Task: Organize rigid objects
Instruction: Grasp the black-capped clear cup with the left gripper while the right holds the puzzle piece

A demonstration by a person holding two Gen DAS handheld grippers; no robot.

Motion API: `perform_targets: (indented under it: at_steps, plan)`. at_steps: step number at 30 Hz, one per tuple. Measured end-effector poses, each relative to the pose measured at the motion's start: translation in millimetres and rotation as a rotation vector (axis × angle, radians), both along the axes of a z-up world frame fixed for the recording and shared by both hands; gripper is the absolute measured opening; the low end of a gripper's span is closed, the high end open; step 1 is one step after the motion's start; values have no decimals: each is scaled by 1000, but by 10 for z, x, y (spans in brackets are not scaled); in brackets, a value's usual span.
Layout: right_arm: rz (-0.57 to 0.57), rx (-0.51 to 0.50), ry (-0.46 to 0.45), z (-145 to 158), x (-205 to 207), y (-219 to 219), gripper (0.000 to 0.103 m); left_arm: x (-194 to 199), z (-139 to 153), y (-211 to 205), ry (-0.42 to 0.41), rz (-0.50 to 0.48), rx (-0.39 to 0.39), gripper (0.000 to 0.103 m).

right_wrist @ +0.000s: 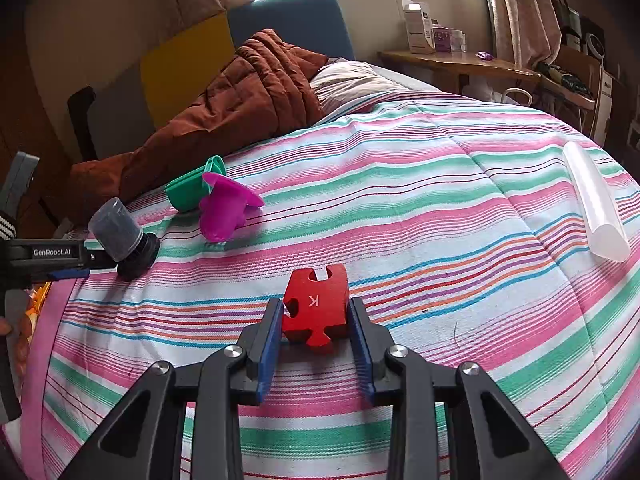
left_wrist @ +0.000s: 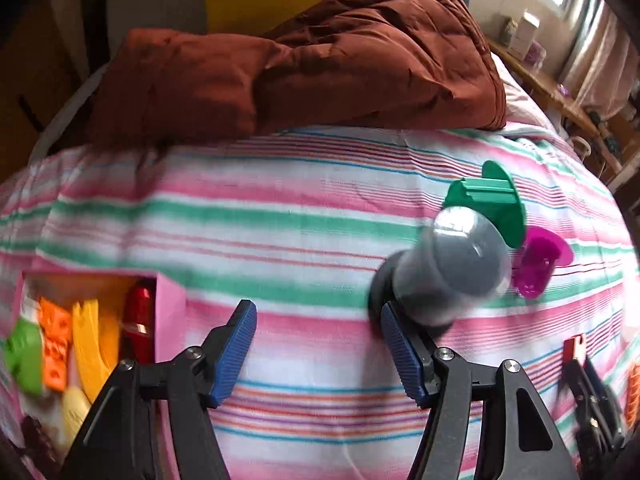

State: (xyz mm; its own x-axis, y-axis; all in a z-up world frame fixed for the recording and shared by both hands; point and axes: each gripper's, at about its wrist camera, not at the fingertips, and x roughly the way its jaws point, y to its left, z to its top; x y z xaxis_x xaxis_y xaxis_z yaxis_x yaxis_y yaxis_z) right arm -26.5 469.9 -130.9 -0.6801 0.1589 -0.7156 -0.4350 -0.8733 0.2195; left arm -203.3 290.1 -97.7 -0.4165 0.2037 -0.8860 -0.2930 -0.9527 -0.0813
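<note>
Two grippers, both with blue ribbed pads. Left gripper [left_wrist: 316,352]: fingers spread wide, nothing between them; right-hand pad touching the black base of one grey container with a clear cap [left_wrist: 444,268], lying tilted on the striped bedspread [left_wrist: 304,216]. Right gripper [right_wrist: 316,332]: fingers set around one red puzzle-shaped block [right_wrist: 316,308], left pad touching it, right pad at its edge; firm pinch cannot be told. Block resting on the bedspread, marked with a white letter "K", seen turned. One green flanged plastic piece [left_wrist: 492,204] and one magenta flanged plastic piece [left_wrist: 538,264], lying on their sides, touching each other, just beyond the grey container. One pink box [left_wrist: 170,308] at the left edge of the bed, open on top, holding several toy pieces: one green, two orange, one yellow curved, one red, others blurred. One translucent white tube [right_wrist: 596,208] near the right edge of the bedspread, well apart from everything else. One brown quilt [left_wrist: 304,60] bunched at the far end of the bed. Wide bare stretch of bedspread between the pink box and the grey container, and between the red block and the tube. Lettering "GenRobot.AI" legible on the left gripper body [right_wrist: 52,254] in the right wrist view.
</note>
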Motion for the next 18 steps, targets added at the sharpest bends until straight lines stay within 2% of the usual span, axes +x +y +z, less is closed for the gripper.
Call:
perform_targets:
  at_steps: [1,5,8,13,16,18]
  plan:
    - [0,-1,1,1,0,0,33,79,51,-48,28,25,33,69]
    - [-1,3,-1,8,-5,-8,33,409,292,-182,168,110,150,102]
    - [-1,1,1,12,-2,-7,33,497,379,-41,205,41,161,103]
    - [-2,2,0,15,5,-1,33,381,363,397,226,-89,26,103]
    - [-2,4,0,17,3,-1,33,332,345,518,267,-111,-25,103]
    - [-3,6,0,17,3,-4,33,292,318,543,291,-117,-42,99]
